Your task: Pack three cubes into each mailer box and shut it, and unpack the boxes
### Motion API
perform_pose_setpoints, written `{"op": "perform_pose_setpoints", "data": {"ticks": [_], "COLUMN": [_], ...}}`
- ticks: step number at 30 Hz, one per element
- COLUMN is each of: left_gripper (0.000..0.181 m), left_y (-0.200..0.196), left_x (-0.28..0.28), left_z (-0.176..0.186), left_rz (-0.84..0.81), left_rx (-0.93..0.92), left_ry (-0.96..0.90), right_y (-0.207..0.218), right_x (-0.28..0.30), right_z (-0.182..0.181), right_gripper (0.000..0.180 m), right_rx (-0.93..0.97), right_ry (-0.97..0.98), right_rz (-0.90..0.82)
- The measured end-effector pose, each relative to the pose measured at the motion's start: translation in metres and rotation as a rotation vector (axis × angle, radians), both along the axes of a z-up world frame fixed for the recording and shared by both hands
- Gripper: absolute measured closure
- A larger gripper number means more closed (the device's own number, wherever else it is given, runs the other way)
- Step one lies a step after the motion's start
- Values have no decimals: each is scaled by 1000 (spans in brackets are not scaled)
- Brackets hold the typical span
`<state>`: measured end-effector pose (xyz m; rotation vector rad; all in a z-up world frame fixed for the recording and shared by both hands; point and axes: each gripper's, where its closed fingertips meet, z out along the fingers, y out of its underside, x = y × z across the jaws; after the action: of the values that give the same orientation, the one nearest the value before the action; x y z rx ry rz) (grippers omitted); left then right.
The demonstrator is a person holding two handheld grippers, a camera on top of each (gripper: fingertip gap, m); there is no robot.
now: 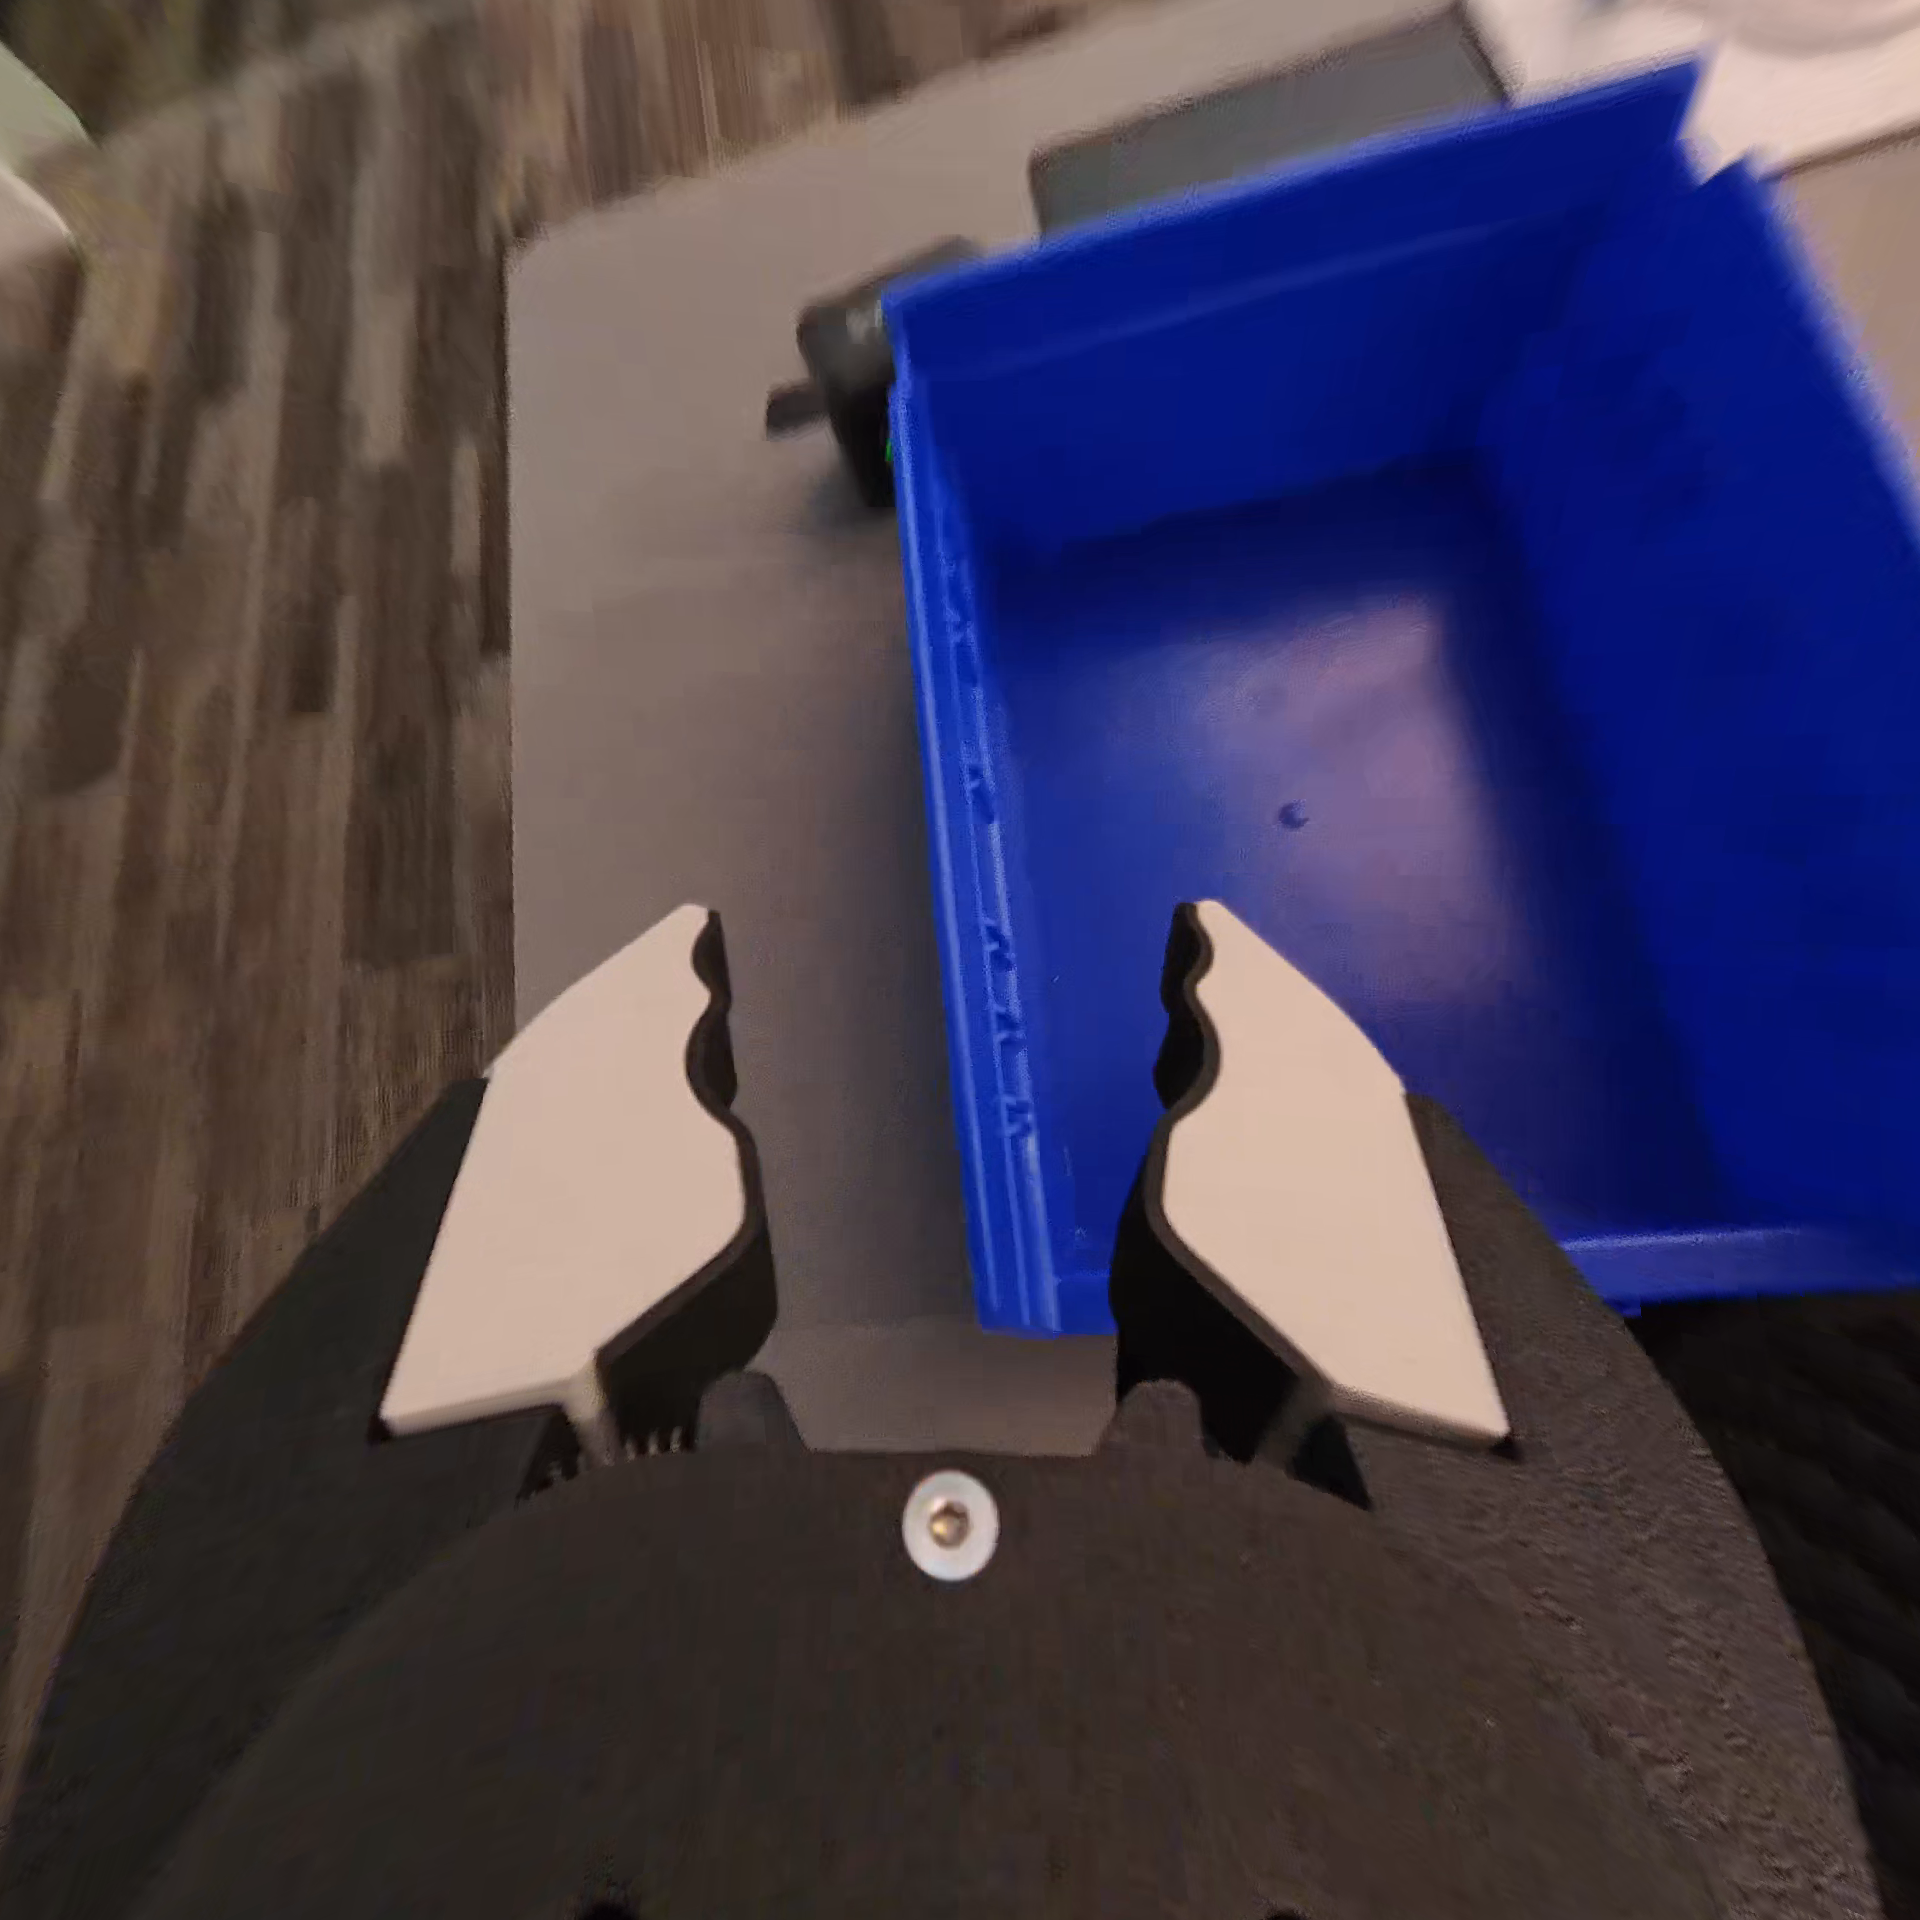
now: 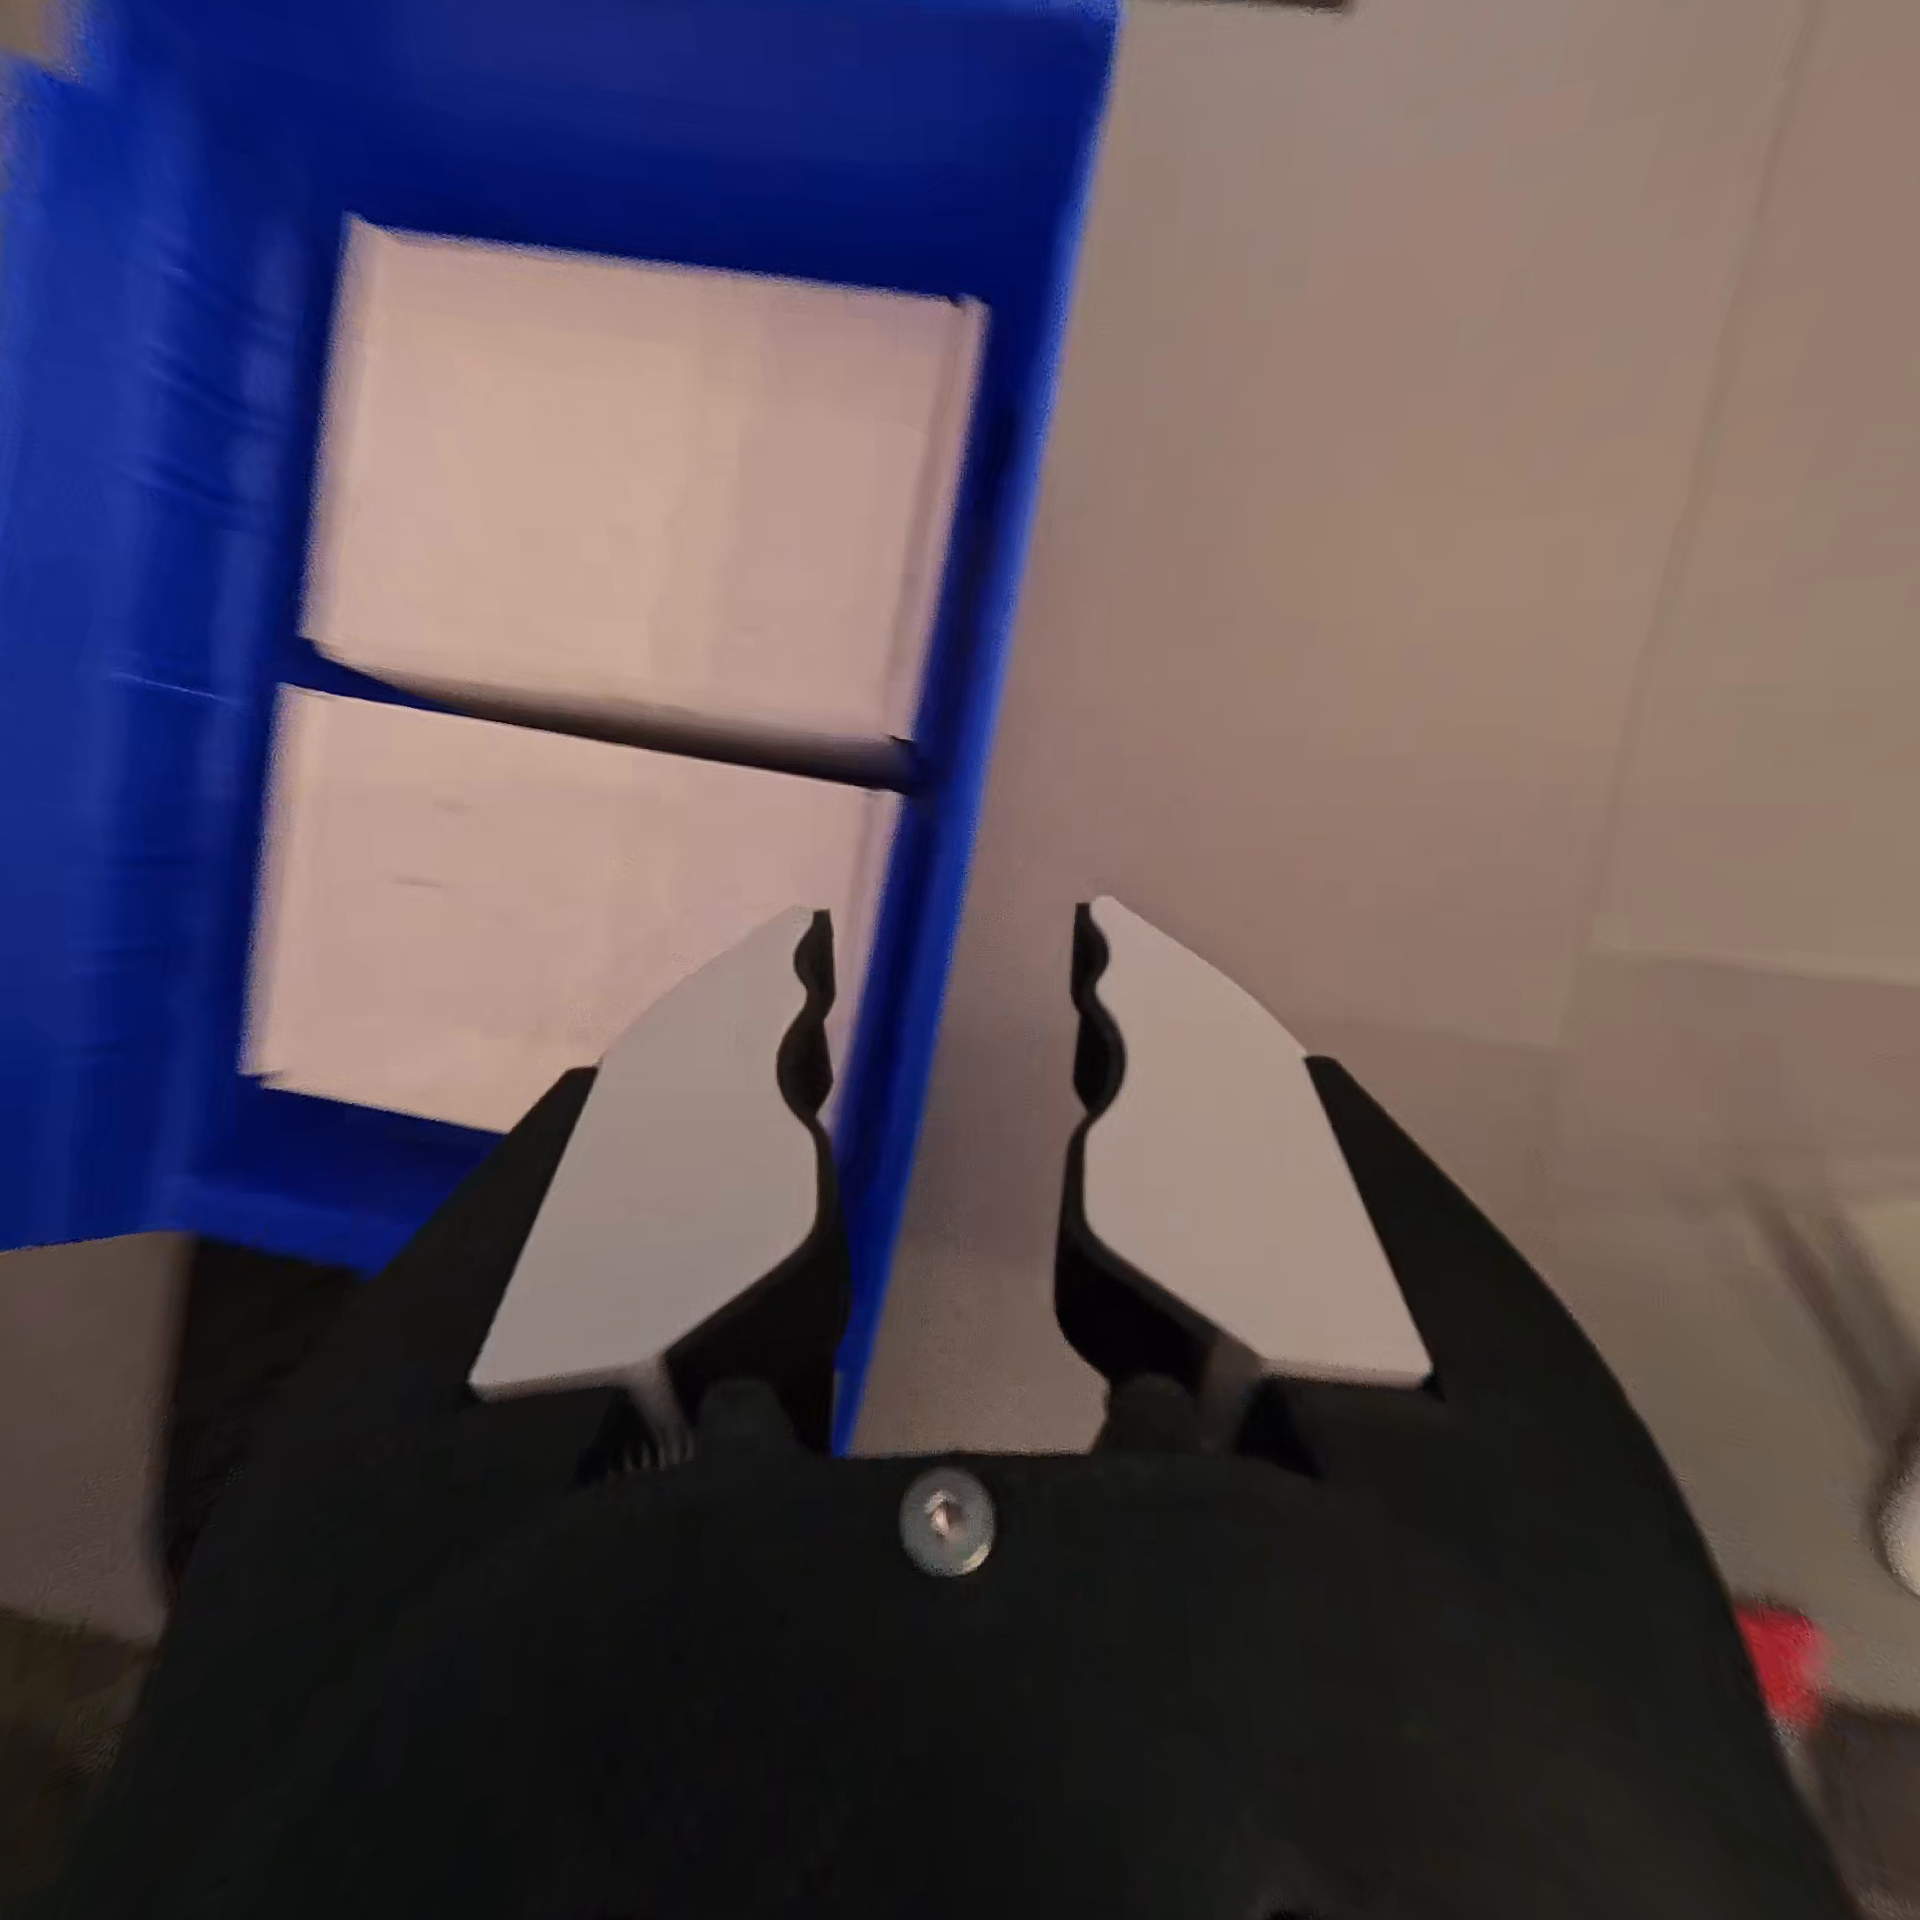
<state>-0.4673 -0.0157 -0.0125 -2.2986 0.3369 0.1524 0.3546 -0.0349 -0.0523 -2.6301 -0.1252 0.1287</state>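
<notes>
Left tongs [image 1: 945,920] agape astride bin wall [image 1: 987,935]

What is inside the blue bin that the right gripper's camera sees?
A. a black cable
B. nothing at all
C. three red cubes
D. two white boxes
D: the right wrist view shows two closed white boxes side by side inside the blue bin.

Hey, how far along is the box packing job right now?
Looks done: two white mailer boxes, far and near, lie shut in a blue bin. In hand: nothing; the left gripper and right gripper are both open and empty. Left: the other blue bin holds nothing, and no cubes show, so I cannot tell whether this is the packing or unpacking stage.
</notes>
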Motion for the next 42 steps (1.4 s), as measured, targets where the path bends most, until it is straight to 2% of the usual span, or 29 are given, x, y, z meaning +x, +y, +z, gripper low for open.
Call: {"op": "perform_pose_setpoints", "data": {"ticks": [1, 6, 8, 9, 10, 13, 15, 16, 19, 26, 29, 35, 42], "left_gripper": [101, 107, 109, 108, 113, 127, 145, 160, 174, 172, 168, 163, 160], "left_y": [5, 19, 16, 15, 14, 5, -1, -2, -8, -16, -18, -21, -20], "left_x": [-3, 3, 2, 2, 4, -2, -7, -6, 13, 50, 66, 95, 125], "left_z": [-10, -46, -61, -68, -75, -97, -103, -103, -103, -104, -105, -106, -105], "left_rz": [5, 8, 16, 9, 3, 25, 46, 44, -9, 7, 1, 7, -42], "left_rx": [-60, -218, -300, -332, -361, -492, -548, -564, -632, -640, -627, -602, -511], "left_ry": [5, -72, -51, -37, -32, -1, 17, 2, -140, -116, -58, 1, -61], "right_y": [-2, -5, -9, -12, -16, -15, -16, -17, -18, -13, -6, 4, 2], "right_x": [5, 12, 5, -3, -11, -11, -11, -13, -26, -114, -148, -216, -255], "right_z": [-6, -37, -50, -56, -62, -66, -65, -65, -65, -64, -64, -63, -63], "right_gripper": [134, 132, 145, 160, 170, 172, 172, 172, 172, 171, 170, 171, 170], "right_rx": [-33, -201, -270, -316, -362, -418, -439, -449, -475, -491, -482, -476, -491], "right_ry": [-67, -138, -110, -73, -34, -34, -43, -41, -36, 39, -48, -22, -40], "right_rz": [-2, -90, -83, -57, -37, -77, -79, -83, -75, -13, 42, 153, 216]}}
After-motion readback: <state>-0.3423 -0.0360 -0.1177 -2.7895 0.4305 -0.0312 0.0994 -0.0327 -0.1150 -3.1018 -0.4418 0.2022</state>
